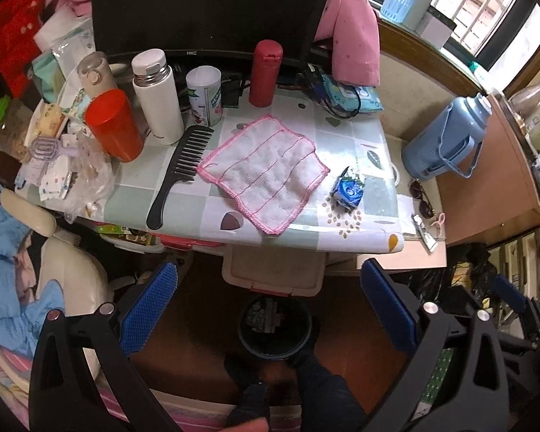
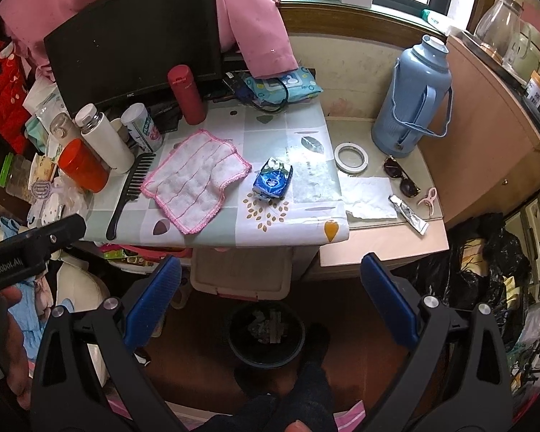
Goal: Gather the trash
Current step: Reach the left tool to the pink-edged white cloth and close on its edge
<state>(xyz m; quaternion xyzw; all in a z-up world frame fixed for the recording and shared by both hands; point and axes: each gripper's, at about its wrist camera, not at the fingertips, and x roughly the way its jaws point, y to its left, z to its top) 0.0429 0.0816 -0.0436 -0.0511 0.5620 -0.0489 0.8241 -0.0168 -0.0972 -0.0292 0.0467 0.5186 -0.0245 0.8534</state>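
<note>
Bin [image 2: 266, 334] already holds scraps; blue wrapper [image 2: 273, 179] still near the table's [image 2: 291, 230] front edge; both my grippers [image 1: 268, 309] [image 2: 270, 309] gape, holding nothing

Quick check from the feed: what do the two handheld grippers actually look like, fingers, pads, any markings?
Both look alike: the left gripper and right gripper have black angular plastic fingers with cut-out openings, silver round pivot bolts, and textured blue pads. In the right wrist view, the left gripper's black body bears white "GenRobot.AI" lettering. No cables visible.

A pink-edged white cloth [image 2: 194, 183] lies flat on the table [image 2: 270, 129], a black comb [image 2: 131, 190] just beside it. Behind stand a red cup [image 2: 82, 171], a white flask [image 2: 104, 140] and what looks like a red bottle [image 2: 185, 95].
</note>
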